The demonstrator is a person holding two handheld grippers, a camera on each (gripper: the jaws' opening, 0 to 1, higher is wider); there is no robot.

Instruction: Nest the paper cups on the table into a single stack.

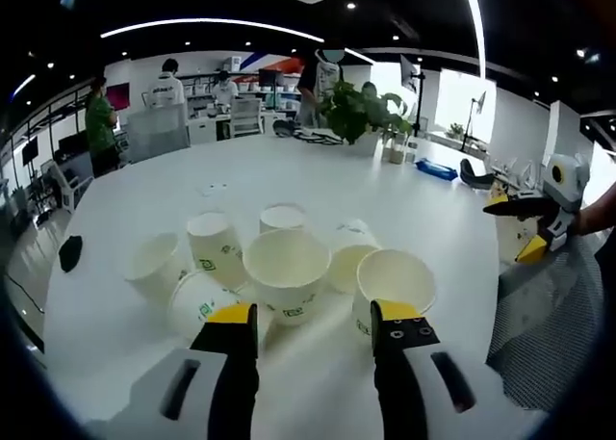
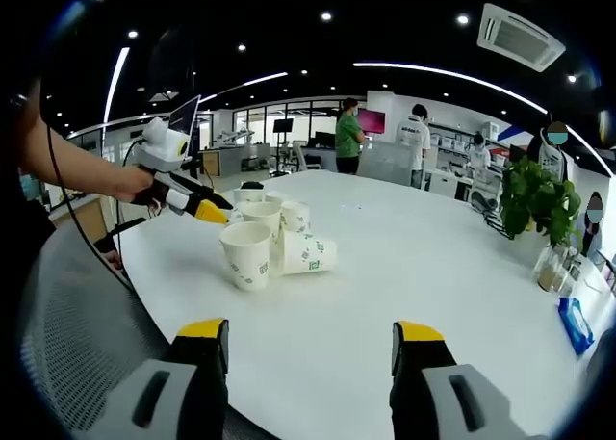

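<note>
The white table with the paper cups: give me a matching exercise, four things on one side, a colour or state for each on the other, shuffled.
Things:
1. tipped cup
2. nearest upright cup
3. potted plant
4. left gripper

States:
A. green leaves
B. lying on its side
C. standing, mouth up
D. yellow-tipped, at the cup cluster

Pairs: 1-B, 2-C, 3-A, 4-D

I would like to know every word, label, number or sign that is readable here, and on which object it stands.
No text can be read.
Paper cups: small green printed marks on the sides, clearest on the cup lying on its side, too small and blurred to read.
Wall in the background: red and blue graphic, no legible letters.
</note>
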